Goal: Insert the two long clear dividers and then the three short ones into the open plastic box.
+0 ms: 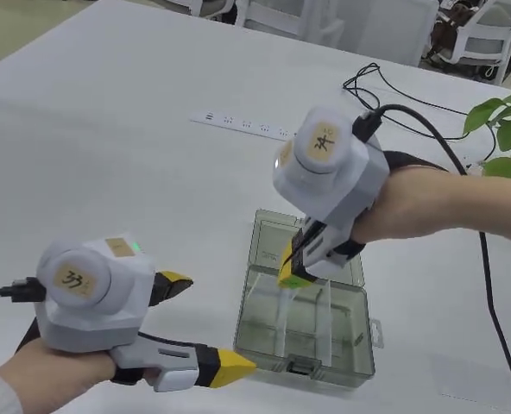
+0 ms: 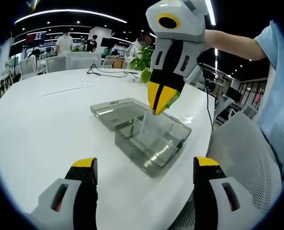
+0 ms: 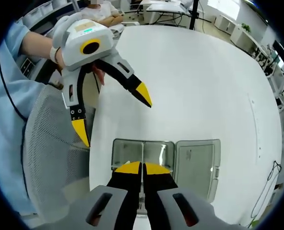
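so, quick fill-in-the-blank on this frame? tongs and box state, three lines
1. The right tongs are shut on a clear ___ over the plastic box.
2. The left tongs are ___, off to the side of the box and holding nothing.
3. The box's lid lies open on the ___ table.

Missing words: divider; open; white
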A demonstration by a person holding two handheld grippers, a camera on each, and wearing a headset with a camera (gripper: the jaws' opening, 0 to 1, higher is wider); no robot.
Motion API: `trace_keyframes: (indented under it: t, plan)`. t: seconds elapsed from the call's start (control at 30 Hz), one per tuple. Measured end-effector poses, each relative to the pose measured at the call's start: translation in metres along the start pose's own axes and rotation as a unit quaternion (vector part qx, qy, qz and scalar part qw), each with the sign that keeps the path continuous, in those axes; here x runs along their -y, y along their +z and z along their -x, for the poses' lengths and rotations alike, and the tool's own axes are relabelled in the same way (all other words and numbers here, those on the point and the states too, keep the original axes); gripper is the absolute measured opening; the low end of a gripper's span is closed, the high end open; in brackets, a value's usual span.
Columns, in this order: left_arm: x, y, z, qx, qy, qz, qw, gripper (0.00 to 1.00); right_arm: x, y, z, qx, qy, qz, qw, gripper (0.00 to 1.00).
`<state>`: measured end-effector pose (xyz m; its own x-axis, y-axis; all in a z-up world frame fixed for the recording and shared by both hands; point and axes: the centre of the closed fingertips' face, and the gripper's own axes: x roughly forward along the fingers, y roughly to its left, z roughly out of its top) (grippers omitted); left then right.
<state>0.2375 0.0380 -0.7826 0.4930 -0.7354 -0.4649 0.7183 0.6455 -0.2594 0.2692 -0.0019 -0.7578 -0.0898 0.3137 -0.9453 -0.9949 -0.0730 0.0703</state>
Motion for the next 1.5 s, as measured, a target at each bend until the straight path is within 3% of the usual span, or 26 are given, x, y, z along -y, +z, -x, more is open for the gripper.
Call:
trace_keyframes:
  t: [0.53,1.23,1.5]
  plan:
    - [0.000,-0.004,-0.001,-0.006,-0.004,0.005,1.0000,0.81,-0.001,-0.001,-0.017,-0.001,0.006,-0.004,1.0000,0.02]
    - [-0.002,-0.002,0.001,-0.004,-0.002,0.000,1.0000,0.80,0.001,-0.012,-0.053,-0.030,0.010,-0.011,0.9994,0.02]
    - [0.000,0.002,-0.001,0.000,-0.006,-0.002,1.0000,0.80,0.001,-0.012,-0.052,-0.028,0.015,-0.011,0.9994,0.02]
